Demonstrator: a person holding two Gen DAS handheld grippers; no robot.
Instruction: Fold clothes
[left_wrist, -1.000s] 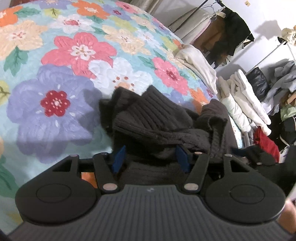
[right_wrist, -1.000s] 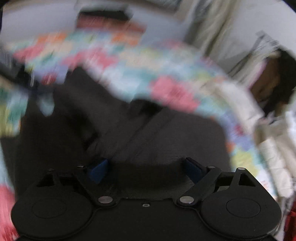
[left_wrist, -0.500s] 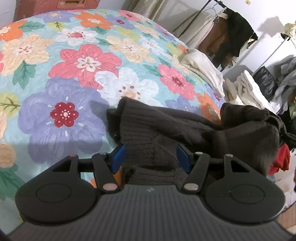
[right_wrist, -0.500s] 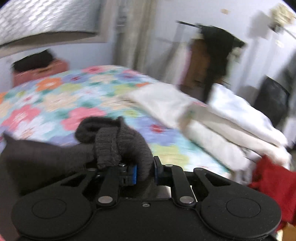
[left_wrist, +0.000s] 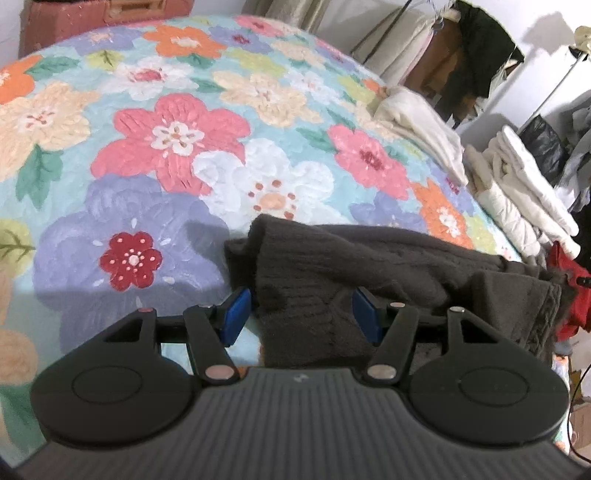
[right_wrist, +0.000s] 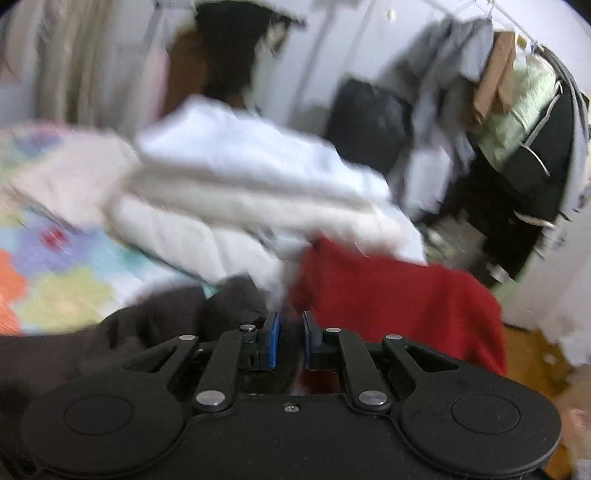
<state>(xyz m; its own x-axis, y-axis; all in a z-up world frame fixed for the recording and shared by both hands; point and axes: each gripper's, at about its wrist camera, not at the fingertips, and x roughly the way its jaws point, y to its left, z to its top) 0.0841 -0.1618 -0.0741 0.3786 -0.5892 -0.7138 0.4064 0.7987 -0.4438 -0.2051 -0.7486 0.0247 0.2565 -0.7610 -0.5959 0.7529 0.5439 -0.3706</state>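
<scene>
Item: dark knit garment (left_wrist: 369, 266), brown-grey wool, lying on bed w/ floral quilt (left_wrist: 177, 140). Key relation: garment's long axis runs left-to-right across the left wrist view, from a bunched end just ahead of the left tool (left_wrist: 301, 314) out toward the bed's right edge, where it droops beside a red garment (right_wrist: 399, 295). Left tool: blue pads well apart, about half open, one either side of the near knit fold; pads don't look to press it, so nothing gripped. Right tool (right_wrist: 290, 339): pads drawn nearly together, narrow gap; dark knit bunches at its left pad (right_wrist: 272, 338), but view is blurred, so can't tell if fabric is actually pinched. Judgement: the right tool is at the far, drooping end and the left at the near end, so a lengthwise stretch or fold looks like the next move; the left tool would need to close on the fold first. Surface: soft quilt, mostly bare to the left, room to lay flat. Farther: white/cream folded pile (left_wrist: 517, 192) at bed's right side. Room beyond: clothes rail w/ hung coats (left_wrist: 461, 55), more hanging clothes (right_wrist: 517, 110), white wall.
</scene>
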